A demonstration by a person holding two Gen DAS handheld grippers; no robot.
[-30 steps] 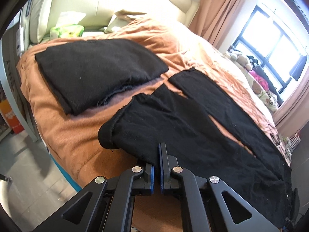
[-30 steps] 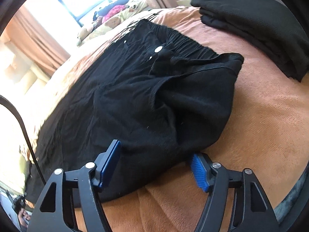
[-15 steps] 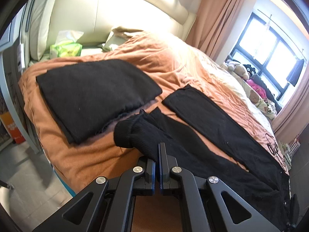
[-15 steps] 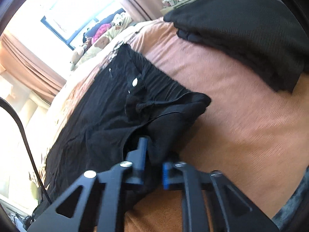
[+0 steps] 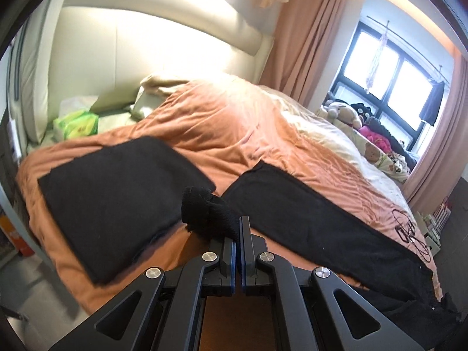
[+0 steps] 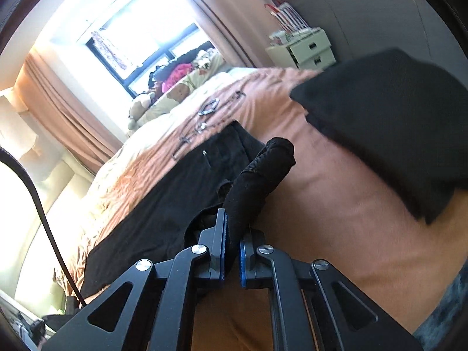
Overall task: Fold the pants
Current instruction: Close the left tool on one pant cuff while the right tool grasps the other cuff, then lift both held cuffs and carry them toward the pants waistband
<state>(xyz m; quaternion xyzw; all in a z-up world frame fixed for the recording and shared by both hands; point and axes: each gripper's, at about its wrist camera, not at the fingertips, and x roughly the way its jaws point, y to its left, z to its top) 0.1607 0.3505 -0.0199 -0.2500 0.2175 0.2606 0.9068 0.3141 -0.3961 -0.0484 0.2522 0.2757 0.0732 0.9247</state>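
Black pants (image 5: 316, 228) lie along the orange bedspread (image 5: 234, 134). In the left wrist view one leg rests flat, and the hem of the other leg (image 5: 204, 213) is lifted and bunched, with my left gripper (image 5: 237, 234) shut on it. In the right wrist view the waist end of the pants (image 6: 181, 204) is raised, and my right gripper (image 6: 232, 231) is shut on a fold of that cloth (image 6: 257, 175), which sticks up past the fingertips.
A folded black garment (image 5: 117, 199) lies left of the pants near the bed's edge; a stack of folded black clothes (image 6: 389, 134) sits on the right. A green tissue pack (image 5: 79, 124), pillows, plush toys (image 5: 345, 114) by the window and a black cable (image 5: 409, 234) are on the bed.
The right gripper closed on the waist end and lifted it. The left gripper rose with the leg hem, pulling that leg up off the bedspread and bunching it.
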